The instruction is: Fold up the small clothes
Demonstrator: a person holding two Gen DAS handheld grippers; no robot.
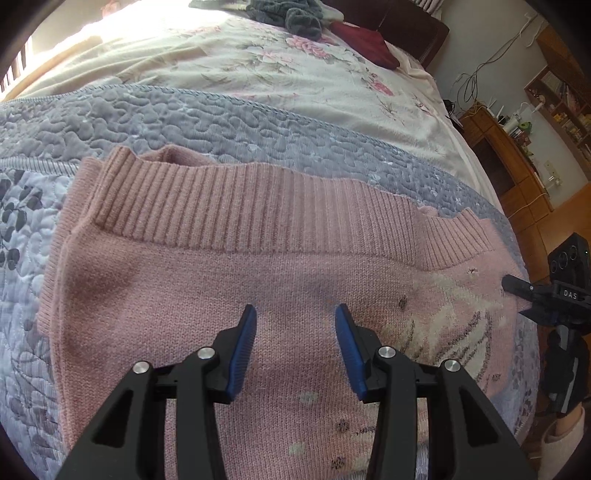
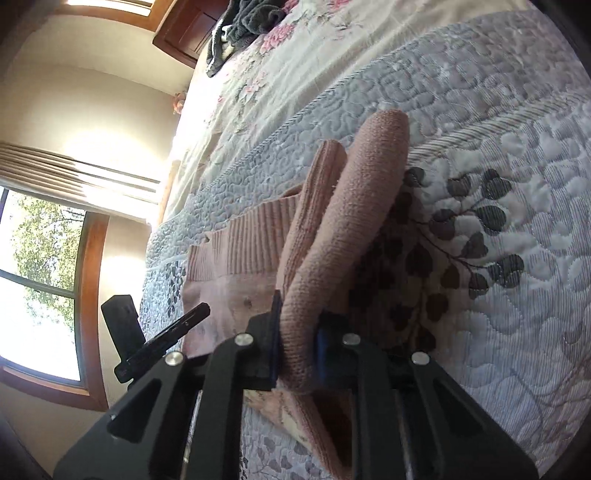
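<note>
Two grippers work one pink sweater [image 1: 229, 280] spread on the quilt [image 1: 155, 122] of a bed. Nearest in the right wrist view, the right gripper [image 2: 295, 354] is clamped on a raised roll of the knit, seemingly a sleeve [image 2: 354, 221], which lifts off the sweater and stretches away above the leaf-printed part of the quilt. In the left wrist view the left gripper [image 1: 295, 350] hovers over the middle of the sweater with its blue fingers [image 1: 242, 354] apart and nothing between them; whether they touch the knit I cannot tell. Beyond them the ribbed hem [image 1: 258, 206] lies mostly flat, one corner curled up. To fold well, I would carry the sleeve low and across the body, laying it straight, while the left gripper pins the body down so it does not drag. Farther up the bed lie a grey garment [image 1: 295, 14] and a dark red cloth [image 1: 365, 44].
</note>
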